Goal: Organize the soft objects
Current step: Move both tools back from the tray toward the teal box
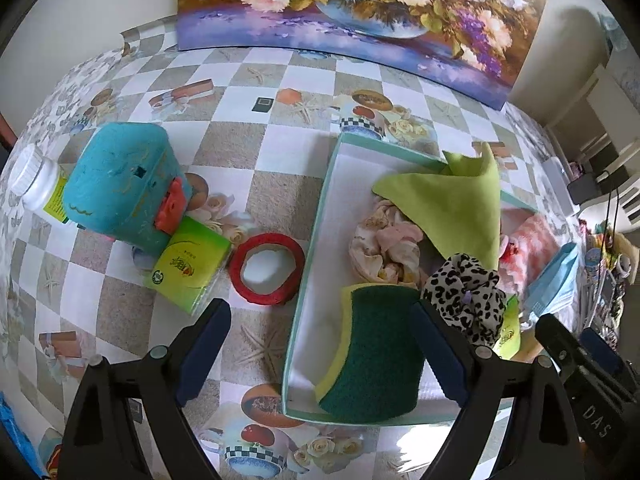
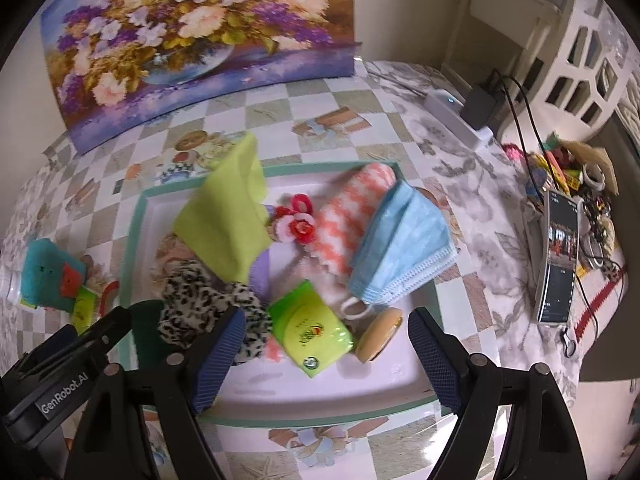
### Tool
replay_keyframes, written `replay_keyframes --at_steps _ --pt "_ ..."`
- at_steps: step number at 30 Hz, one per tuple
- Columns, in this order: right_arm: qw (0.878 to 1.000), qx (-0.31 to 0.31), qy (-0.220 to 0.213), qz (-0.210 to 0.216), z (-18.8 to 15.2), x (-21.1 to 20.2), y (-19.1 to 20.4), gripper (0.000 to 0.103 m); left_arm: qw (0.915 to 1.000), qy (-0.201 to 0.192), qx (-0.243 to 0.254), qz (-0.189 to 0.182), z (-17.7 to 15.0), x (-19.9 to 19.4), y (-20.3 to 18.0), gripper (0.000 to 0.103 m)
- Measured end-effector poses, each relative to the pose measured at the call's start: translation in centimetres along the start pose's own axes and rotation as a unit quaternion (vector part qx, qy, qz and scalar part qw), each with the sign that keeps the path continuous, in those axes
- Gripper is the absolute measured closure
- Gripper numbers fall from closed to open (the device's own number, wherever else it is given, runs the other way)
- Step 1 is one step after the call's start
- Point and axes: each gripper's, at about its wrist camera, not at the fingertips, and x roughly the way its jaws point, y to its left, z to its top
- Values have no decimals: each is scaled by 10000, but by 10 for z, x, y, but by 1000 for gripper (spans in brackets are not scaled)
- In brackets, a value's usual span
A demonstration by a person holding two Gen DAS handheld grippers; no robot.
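Note:
A white tray with a teal rim [image 1: 316, 216] [image 2: 134, 216] holds soft things: a green-and-yellow sponge [image 1: 376, 348], a lime cloth [image 1: 452, 204] [image 2: 228, 216], a leopard scrunchie [image 1: 464, 296] [image 2: 200, 296], a floral cloth [image 1: 384, 244], a pink-white towel [image 2: 352, 208], a blue face mask [image 2: 404, 248], a green tissue pack [image 2: 312, 328] and a round beige puff [image 2: 378, 338]. My left gripper [image 1: 320, 344] is open above the tray's near left corner, over the sponge. My right gripper [image 2: 326, 344] is open above the tray's near edge, empty.
Left of the tray on the checkered tablecloth lie a red ring [image 1: 267, 268], another green tissue pack [image 1: 192, 268], a teal plush toy [image 1: 124, 184] and a white bottle [image 1: 38, 184]. A flower painting [image 1: 360, 12] leans at the back. A phone [image 2: 558, 256] and clutter sit far right.

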Motion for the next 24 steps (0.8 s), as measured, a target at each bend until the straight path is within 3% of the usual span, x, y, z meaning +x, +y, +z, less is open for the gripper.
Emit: replay_keyframes --at_steps 7,16,24 --pt "9992 -290 -210 163 -2 -13 24 17 9996 -176 -240 -25 2 -16 22 11" --pt "9980 -545 -271 174 -6 -18 45 17 9977 -560 -270 255 0 -41 43 11" --pt "9961 -807 -282 240 -11 -19 68 17 9917 -865 -863 400 -5 -59 80 11"
